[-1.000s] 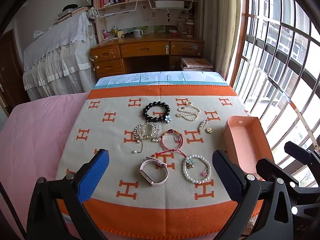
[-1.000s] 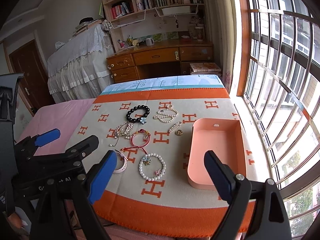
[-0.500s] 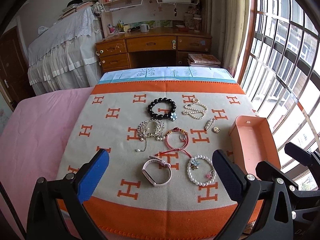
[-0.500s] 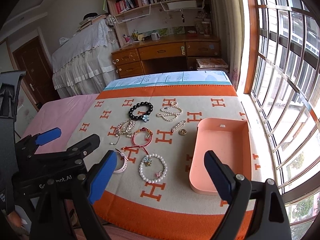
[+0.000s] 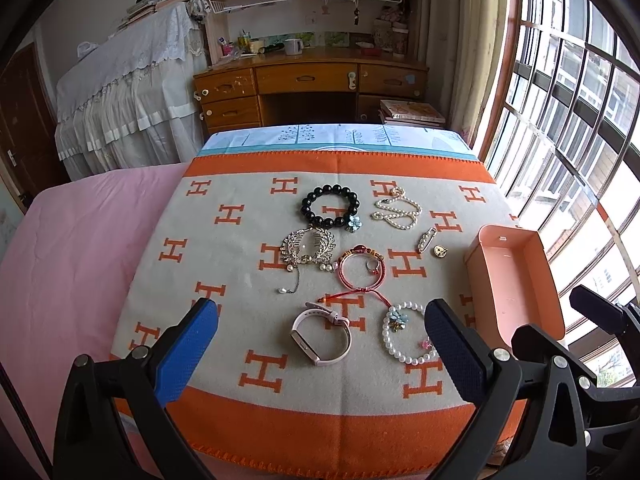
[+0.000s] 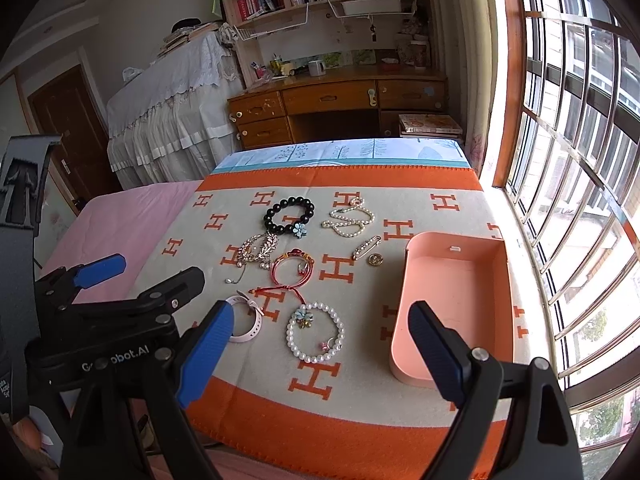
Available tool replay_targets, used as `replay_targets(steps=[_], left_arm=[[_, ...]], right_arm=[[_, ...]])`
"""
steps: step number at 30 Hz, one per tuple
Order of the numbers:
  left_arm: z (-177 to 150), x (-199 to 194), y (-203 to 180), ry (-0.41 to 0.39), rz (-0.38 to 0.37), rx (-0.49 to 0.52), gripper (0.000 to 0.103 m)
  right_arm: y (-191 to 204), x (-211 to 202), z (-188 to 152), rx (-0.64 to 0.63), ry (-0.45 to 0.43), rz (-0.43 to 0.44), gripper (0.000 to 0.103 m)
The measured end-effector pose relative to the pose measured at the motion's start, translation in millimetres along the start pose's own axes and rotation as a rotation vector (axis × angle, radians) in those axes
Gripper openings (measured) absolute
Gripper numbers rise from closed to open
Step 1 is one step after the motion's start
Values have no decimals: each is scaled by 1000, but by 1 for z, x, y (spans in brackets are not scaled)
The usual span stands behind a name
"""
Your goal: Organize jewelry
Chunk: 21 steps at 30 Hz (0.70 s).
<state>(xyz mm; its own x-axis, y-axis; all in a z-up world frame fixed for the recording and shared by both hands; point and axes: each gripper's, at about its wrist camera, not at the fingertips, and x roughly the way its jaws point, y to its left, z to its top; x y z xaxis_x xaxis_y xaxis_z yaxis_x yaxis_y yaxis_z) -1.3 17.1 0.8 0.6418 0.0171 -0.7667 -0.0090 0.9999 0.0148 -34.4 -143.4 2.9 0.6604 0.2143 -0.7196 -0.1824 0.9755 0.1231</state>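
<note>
- Since a second ago both tools have come in toward the blanket (image 5: 248, 280): the jewelry sits larger and lower in each view, and nothing on the cloth has shifted.
- Far left, the left tool (image 5: 320, 344) hangs above the near orange border, its blue pads spread wide and gripping nothing.
- Straight ahead of it, between its pads, lies the pink watch (image 5: 320, 336), its band curled into a loop lying flat, with the longer side running left to right.
- Further back on that side rest the silver leaf brooch (image 5: 308, 250) and the black bead bracelet (image 5: 330, 206).
- In the middle, the red cord bracelet (image 6: 292, 270) trails its cord toward the near edge.
- Just right of the watch lies the white pearl bracelet (image 6: 316, 332), a flat ring; it falls between the right tool's pads and only grazes the left tool's right pad.
- Behind it sit the pearl chain (image 6: 350, 218), the pin (image 6: 366, 248) and the small gold charm (image 6: 375, 259).
- The right tool (image 6: 320, 348) is likewise spread wide and empty.
- Far right stands the pink box (image 6: 496, 280), open, nothing showing inside, its long side running away from us, just beside the right tool's right pad.
- My guess: the pearl bracelet goes first, since it lies ahead of the right tool with the box close on that same side.
</note>
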Motion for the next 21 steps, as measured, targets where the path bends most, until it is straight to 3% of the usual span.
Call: replay_targets(steps=[7, 13, 18, 21], left_arm=[[4, 11, 6, 13, -59, -7, 102], [18, 24, 15, 19, -95, 27, 102], [52, 42, 36, 84, -145, 31, 102], [76, 57, 50, 91, -91, 12, 102]], right_arm=[[3, 6, 1, 0, 10, 3, 90], [-3, 9, 10, 24, -12, 64, 90], [4, 20, 35, -91, -2, -20, 90], [2, 28, 59, -136, -7, -31, 90]])
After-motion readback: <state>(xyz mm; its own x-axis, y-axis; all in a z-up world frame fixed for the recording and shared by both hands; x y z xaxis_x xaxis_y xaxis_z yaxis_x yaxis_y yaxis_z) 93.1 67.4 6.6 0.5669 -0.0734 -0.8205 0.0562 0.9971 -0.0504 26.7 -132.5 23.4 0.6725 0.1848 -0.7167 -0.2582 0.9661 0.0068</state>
